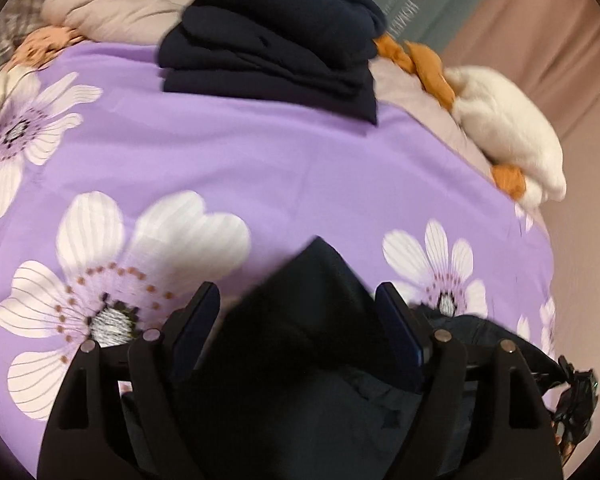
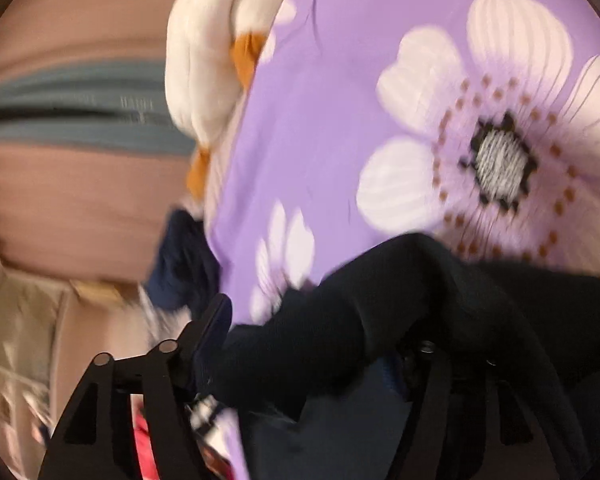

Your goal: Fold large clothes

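A black garment (image 1: 300, 312) bunches between the fingers of my left gripper (image 1: 300, 304), which stands wide with the cloth filling the gap, low over the purple flowered bedspread (image 1: 260, 168). The same black garment (image 2: 360, 320) drapes over my right gripper (image 2: 312, 320). Its left finger (image 2: 214, 320) shows and its right finger is hidden under the cloth. A folded navy stack (image 1: 276, 48) lies at the far side of the bed.
A white and orange plush toy (image 1: 508, 128) lies at the bed's right edge and also shows in the right wrist view (image 2: 212, 52). A beige quilt (image 1: 124, 4) sits at the head. A pink wall (image 2: 60, 192) lies beyond the bed edge.
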A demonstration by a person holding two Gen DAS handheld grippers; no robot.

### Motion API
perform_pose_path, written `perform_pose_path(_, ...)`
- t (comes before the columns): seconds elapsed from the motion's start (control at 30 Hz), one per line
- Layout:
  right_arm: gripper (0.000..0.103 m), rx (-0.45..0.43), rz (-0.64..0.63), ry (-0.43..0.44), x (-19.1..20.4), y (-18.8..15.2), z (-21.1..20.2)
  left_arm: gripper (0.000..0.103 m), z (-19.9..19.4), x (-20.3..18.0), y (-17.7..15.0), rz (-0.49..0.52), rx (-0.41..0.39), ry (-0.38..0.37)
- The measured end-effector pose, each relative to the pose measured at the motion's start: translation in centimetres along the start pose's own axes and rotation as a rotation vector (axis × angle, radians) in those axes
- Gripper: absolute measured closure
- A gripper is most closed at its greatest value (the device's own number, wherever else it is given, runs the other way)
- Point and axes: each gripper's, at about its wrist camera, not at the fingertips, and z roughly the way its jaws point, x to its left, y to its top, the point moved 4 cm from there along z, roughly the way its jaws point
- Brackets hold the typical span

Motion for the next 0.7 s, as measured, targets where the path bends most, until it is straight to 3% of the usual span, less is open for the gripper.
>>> perform_pose_path(0.07, 0.032, -0.027, 0.037, 0.003, -0.4, 0.7, -0.7, 0.023, -0.6, 0.9, 0.5, -0.01, -0.012, 0.016)
perform_pose_path(0.17, 0.032, -0.093, -0.003, -0.057, -0.4, 1.0, -2.2, 0.023, -2.1, 3.3, 0.8, -0.039, -0.034, 0.044)
perform_pose_path(0.3, 0.031, -0.131, -0.071, -0.128, -0.3, 0.6, -4.7, 0.024, -3.9, 6.4, -1.4, -0.031, -0.009, 0.033)
perform_pose_path(0.53, 0.031, -0.06, -0.532, -0.376, 2.5, -4.9, -7.9, 0.034, -7.3, 7.7, -8.4, 0.146, -0.013, 0.055)
perform_pose_path(0.7, 0.031, -0.061, -0.683, -0.495, 2.1, -8.2, -9.0, 0.043, -9.4, 6.1, -12.7, 0.297, -0.074, 0.094)
